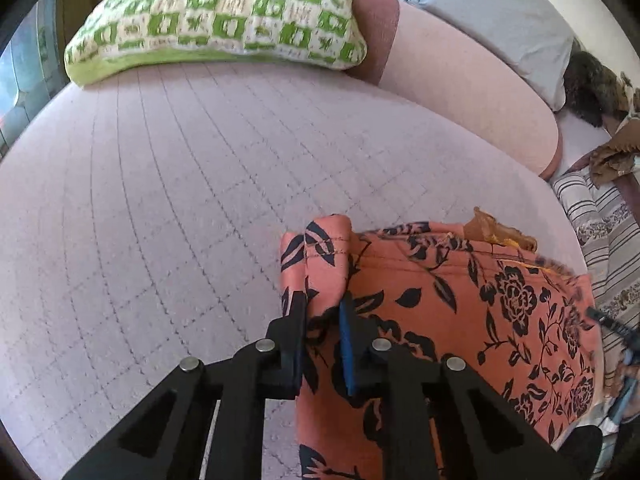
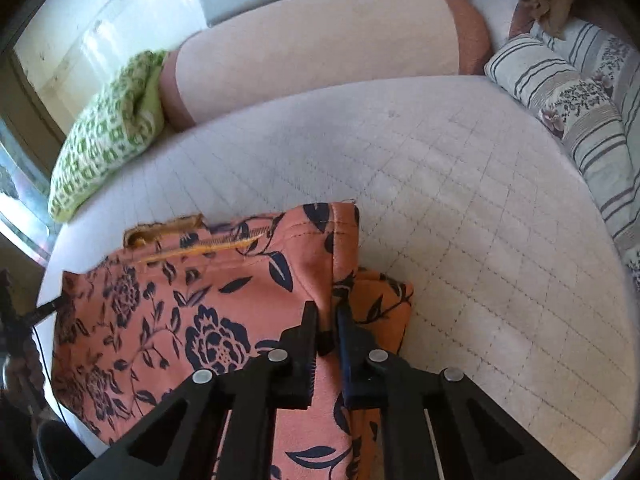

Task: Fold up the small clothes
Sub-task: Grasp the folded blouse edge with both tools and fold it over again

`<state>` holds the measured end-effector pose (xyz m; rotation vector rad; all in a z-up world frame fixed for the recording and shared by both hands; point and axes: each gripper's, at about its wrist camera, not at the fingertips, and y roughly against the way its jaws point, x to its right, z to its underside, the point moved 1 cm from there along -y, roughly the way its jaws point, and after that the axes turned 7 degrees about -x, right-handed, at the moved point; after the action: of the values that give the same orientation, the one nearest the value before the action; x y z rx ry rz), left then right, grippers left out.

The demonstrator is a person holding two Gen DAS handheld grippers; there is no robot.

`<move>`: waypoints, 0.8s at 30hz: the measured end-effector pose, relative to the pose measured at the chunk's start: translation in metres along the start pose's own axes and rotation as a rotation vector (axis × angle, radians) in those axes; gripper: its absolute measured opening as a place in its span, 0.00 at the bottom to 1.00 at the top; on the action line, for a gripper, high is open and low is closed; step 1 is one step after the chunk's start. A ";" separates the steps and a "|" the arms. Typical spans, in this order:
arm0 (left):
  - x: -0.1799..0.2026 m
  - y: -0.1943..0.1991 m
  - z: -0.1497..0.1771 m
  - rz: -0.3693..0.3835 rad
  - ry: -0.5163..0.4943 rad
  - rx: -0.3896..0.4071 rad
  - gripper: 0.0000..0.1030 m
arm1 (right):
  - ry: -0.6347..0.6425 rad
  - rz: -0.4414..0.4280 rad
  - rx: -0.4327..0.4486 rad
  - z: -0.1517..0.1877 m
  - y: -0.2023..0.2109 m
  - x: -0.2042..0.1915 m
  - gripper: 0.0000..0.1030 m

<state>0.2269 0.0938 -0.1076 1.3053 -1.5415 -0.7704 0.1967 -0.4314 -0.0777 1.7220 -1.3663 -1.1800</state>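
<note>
Left gripper and right gripper each pinched a corner of the floral garment; keeping both corners level would have squared the fold.

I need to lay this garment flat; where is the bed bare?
Bare quilt runs from the floral garment to the green pillow and pink bolster. The striped pillows crowd the far-right edge.
</note>
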 end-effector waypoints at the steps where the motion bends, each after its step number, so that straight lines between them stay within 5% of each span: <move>1: -0.004 0.000 -0.001 0.010 0.017 0.000 0.19 | 0.002 -0.021 -0.023 0.004 -0.007 0.006 0.13; 4: -0.015 0.008 0.000 0.040 0.052 0.017 0.45 | -0.045 -0.100 -0.012 0.004 -0.012 0.013 0.23; 7: -0.013 0.011 -0.007 0.027 0.059 0.032 0.54 | -0.098 -0.164 0.032 0.000 -0.005 0.024 0.72; 10: -0.006 0.005 -0.015 0.020 0.044 0.017 0.52 | -0.135 -0.175 0.027 -0.013 -0.017 0.027 0.73; 12: 0.003 -0.003 -0.021 -0.008 0.004 -0.011 0.09 | -0.160 -0.205 -0.027 -0.021 -0.037 0.025 0.59; 13: 0.006 -0.005 -0.023 -0.028 -0.008 -0.019 0.09 | -0.161 -0.179 -0.040 -0.024 -0.043 0.023 0.22; 15: 0.015 0.002 -0.025 -0.037 -0.039 0.010 0.05 | -0.161 -0.166 -0.018 -0.024 -0.039 0.023 0.07; 20: 0.030 0.041 -0.027 -0.026 -0.087 0.136 0.05 | -0.079 -0.091 0.135 -0.022 0.018 0.003 0.06; 24: 0.026 0.001 -0.032 -0.101 -0.071 0.056 0.14 | -0.155 -0.061 0.103 -0.021 -0.014 0.028 0.10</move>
<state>0.2568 0.0725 -0.0887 1.4191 -1.5733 -0.8505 0.2232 -0.4563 -0.0886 1.7860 -1.4987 -1.3211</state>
